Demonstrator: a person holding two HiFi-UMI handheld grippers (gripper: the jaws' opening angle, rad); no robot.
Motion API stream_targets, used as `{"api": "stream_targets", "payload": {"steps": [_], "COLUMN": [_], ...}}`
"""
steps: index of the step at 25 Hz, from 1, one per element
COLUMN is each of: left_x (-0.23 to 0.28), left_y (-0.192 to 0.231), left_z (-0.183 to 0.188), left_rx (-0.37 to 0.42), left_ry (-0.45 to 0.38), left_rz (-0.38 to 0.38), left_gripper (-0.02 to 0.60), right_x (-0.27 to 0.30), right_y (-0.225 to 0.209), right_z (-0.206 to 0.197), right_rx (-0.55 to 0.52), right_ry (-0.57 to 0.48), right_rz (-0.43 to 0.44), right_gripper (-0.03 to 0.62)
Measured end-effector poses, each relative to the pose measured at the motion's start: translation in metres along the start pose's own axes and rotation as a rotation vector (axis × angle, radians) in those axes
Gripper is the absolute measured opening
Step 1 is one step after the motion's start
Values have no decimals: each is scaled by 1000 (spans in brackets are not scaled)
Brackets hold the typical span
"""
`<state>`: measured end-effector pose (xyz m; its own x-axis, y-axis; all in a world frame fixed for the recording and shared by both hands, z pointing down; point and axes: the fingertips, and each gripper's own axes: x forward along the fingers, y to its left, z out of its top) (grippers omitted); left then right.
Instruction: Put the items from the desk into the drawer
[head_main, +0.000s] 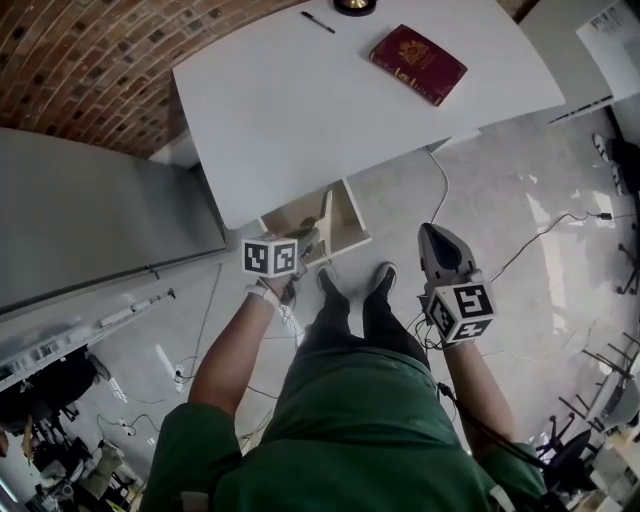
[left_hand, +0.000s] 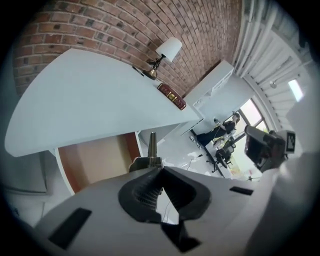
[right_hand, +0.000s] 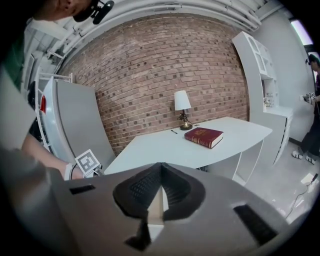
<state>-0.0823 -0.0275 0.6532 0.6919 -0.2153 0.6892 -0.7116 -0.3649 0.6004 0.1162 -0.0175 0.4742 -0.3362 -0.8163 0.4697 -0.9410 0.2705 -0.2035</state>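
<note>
While left gripper (left_hand: 160, 167) clamps drawer handle (left_hand: 152, 145), drawer (head_main: 347, 212) open; right gripper (head_main: 440, 245) closed, empty. Book (head_main: 418, 63), pen (head_main: 318, 22) on desk (head_main: 280, 110). Release handle; open jaws wide for book.

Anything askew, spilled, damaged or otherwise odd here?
Nothing stands out. The red book lies flat on the desk, pen and upright lamp farther back. The drawer below is open, the left gripper shut on its handle. Nothing looks spilled or damaged.
</note>
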Motion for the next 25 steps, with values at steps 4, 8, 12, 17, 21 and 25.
{"api": "stream_targets", "payload": {"steps": [4, 8, 12, 17, 21, 25], "left_x": [15, 28, 46, 67, 84, 108], "left_y": [13, 29, 43, 70, 89, 115], "left_z": [-15, -22, -28, -35, -41, -53], "left_rx": [7, 46, 61, 100, 124, 89], "left_ry": [42, 82, 106, 138, 153, 155], "left_rz": [57, 128, 144, 205, 236, 234], "left_gripper": [12, 12, 12, 12, 12, 12], "right_x": [0, 0, 2, 9, 16, 27], "right_y": [-11, -22, -24, -29, -30, -28], "right_z": [-15, -25, -33, -49, -69, -89], "right_rx": [23, 51, 55, 53, 36, 25], "right_ry": [18, 29, 46, 73, 113, 139], "right_rz": [-3, -22, -27, -39, -39, -31], "right_gripper": [2, 0, 2, 2, 0, 2]}}
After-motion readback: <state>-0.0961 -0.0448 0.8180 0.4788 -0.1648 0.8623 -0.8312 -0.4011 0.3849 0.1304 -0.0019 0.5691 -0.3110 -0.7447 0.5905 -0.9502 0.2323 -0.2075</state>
